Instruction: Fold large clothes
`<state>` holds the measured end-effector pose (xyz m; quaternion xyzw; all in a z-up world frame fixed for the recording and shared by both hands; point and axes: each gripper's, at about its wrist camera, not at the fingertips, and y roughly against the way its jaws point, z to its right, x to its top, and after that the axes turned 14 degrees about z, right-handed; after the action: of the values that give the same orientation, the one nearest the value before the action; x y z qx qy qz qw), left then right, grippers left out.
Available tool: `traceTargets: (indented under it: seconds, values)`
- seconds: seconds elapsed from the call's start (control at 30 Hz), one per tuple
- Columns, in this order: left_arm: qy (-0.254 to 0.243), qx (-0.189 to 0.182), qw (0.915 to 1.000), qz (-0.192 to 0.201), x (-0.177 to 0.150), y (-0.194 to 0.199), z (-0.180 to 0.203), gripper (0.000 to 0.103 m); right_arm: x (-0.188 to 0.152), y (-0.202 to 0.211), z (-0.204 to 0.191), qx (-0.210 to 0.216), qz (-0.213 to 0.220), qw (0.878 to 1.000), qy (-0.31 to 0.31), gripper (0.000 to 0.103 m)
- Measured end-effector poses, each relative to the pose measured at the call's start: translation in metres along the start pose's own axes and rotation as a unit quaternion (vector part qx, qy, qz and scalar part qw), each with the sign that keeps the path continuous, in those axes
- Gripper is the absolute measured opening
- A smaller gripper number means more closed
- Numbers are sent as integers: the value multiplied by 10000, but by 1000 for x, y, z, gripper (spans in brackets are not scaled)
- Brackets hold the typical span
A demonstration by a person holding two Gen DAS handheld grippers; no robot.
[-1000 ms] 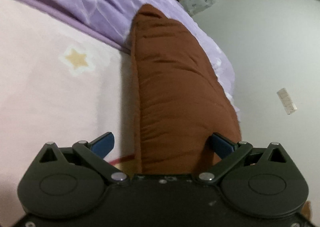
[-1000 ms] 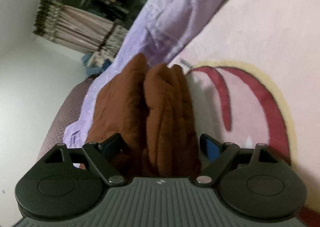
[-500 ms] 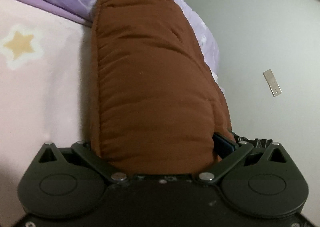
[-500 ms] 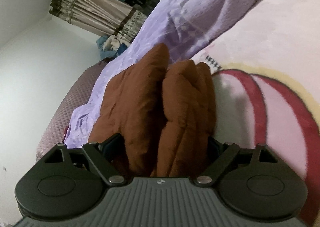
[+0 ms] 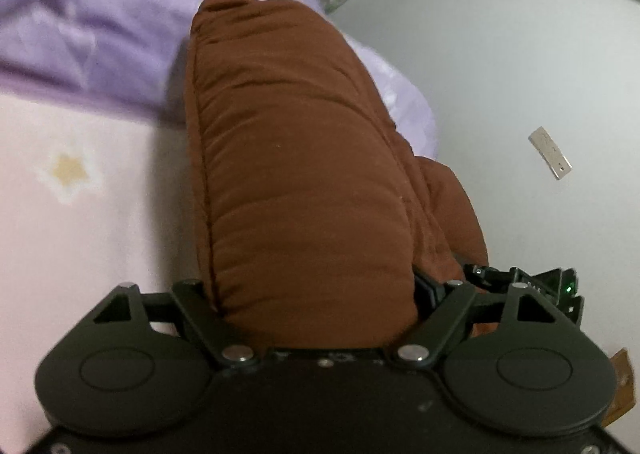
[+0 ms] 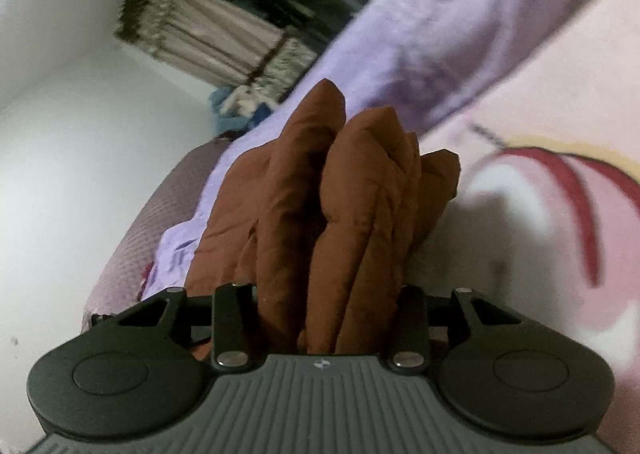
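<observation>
Since a moment ago both my jaws have been closing on the brown padded garment (image 5: 304, 182), my left gripper (image 5: 316, 294) and right gripper (image 6: 326, 310) each clamping its bunched end at 6 o'clock, raised off the bed (image 5: 80, 234) to fold it.

Dim, flat indoor light; motion blur smears both fisheye views, worst toward twelve o'clock, edges bowed, soft shadows beside the padded rust-brown quilted garment (image 5: 304, 182).
</observation>
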<state>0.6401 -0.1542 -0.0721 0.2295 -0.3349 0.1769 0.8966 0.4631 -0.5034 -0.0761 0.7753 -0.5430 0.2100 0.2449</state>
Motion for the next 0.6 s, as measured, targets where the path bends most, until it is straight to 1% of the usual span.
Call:
traceTargets:
  seconds: [0.17,0.23,0.3,0.37,0.43,0.53,0.6]
  values:
    - [-193,112,9993,304,20,71,-2,83,-17,-15,-55,430,-86,9989,169,48]
    - [-242,202,9988,377,24,94,-13,83,-29,-28,-70,511,-188,9983,195,48]
    - [-208,261,9987,388,24,106,-28,84,-41,-39,-77,536,-251,9980,221,48]
    - [-141,281,9988,368,19,112,-47,84,-54,-49,-79,497,-302,9980,232,48]
    - [-3,281,9992,296,11,110,-67,84,-66,-56,-74,399,-334,9983,253,48]
    - [217,375,9990,123,-2,100,-96,84,-79,-66,-59,155,-508,9983,227,48]
    - [361,418,9984,155,-11,95,-114,87,-83,-70,-45,10,-534,9984,169,48]
